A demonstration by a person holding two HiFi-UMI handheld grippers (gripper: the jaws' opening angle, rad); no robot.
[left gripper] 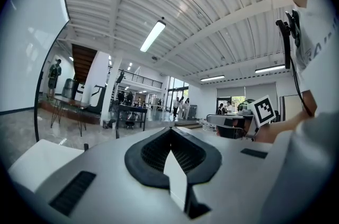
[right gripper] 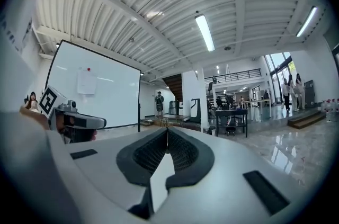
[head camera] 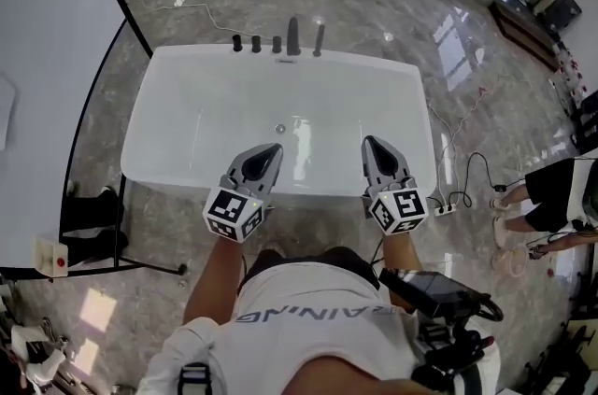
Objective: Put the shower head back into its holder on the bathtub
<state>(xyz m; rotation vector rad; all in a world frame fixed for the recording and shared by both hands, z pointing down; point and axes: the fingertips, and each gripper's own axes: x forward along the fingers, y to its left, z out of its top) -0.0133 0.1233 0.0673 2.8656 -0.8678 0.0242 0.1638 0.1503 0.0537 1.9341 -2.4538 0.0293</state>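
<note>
left gripper (head camera: pixel 273 148): jaws together, empty | right gripper (head camera: pixel 371 142): likewise | shower head (head camera: pixel 319 39): upright far ahead, seemingly seated, so no grip

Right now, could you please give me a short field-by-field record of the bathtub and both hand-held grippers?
bathtub: white, seen from its near end
far rim: row of dark fittings, upright; which one is the shower head cannot be told
left hand-held gripper: jaws together, nothing between them, over the tub's near edge
right hand-held gripper: jaws together, nothing between them, over the tub's near edge
beside the tub, right: power strip with cables; a bystander
</note>
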